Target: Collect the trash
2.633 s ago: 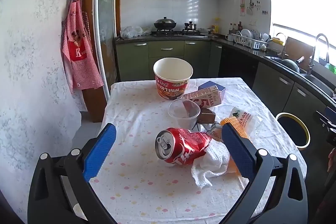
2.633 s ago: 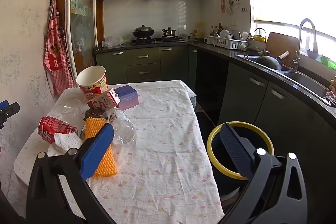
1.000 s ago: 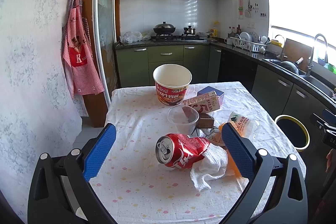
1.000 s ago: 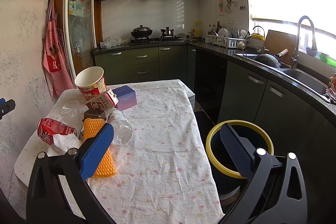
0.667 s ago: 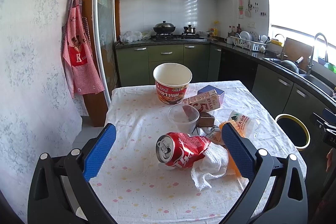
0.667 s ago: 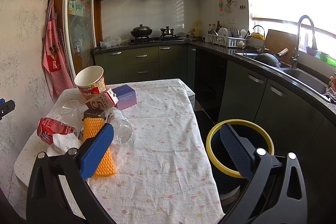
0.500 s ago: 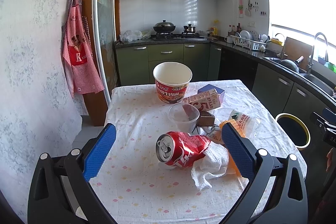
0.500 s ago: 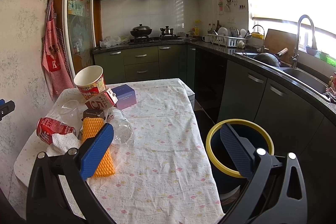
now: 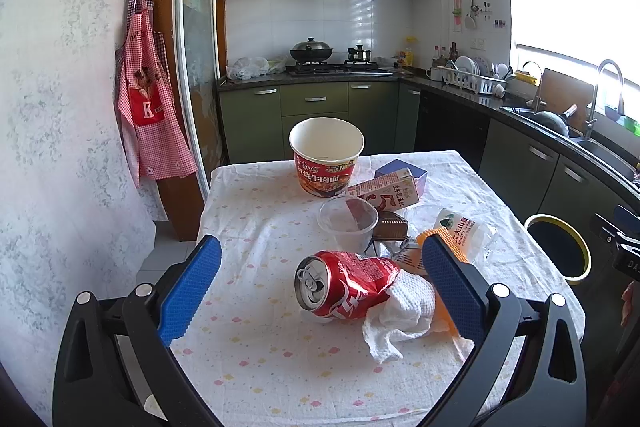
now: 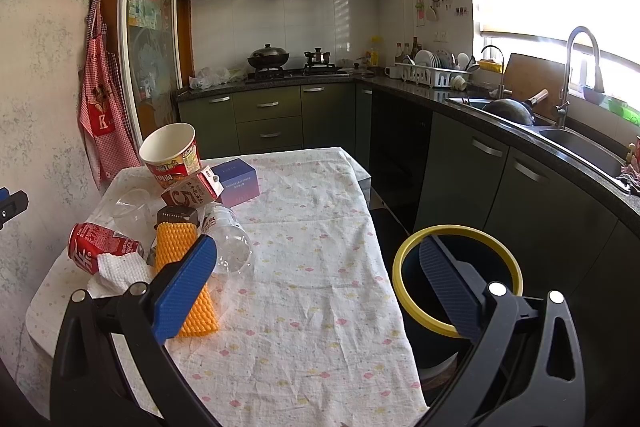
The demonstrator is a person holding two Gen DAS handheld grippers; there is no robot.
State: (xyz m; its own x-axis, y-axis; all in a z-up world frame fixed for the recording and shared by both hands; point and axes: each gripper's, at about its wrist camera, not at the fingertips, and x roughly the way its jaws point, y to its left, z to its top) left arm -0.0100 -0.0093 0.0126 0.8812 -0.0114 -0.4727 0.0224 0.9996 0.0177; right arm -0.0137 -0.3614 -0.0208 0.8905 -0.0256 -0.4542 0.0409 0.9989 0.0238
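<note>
On the table point(image 10: 320, 267): 1 crushed red can point(image 9: 346, 285), 1 white paper towel wad point(image 9: 404, 315), 1 noodle cup point(image 9: 326, 155), 1 clear plastic cup point(image 9: 348, 223), 1 milk carton point(image 9: 386, 191), 1 blue box point(image 10: 238, 181), 1 clear plastic bottle point(image 10: 230, 241), 1 orange foam sleeve point(image 10: 182, 267), 1 small brown tub point(image 9: 390, 225). Beside the table: 1 bin w/ yellow rim point(image 10: 458, 277). Wall: 1 red check apron point(image 9: 150, 123). Stove: 1 wok point(image 10: 268, 59), 1 small pot point(image 10: 317, 56). Sink: 1 faucet point(image 10: 580, 67).

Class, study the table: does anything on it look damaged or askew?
Yes. The red can lies on its side, crumpled, against a white tissue; the milk carton has tipped over behind the clear cup.
</note>
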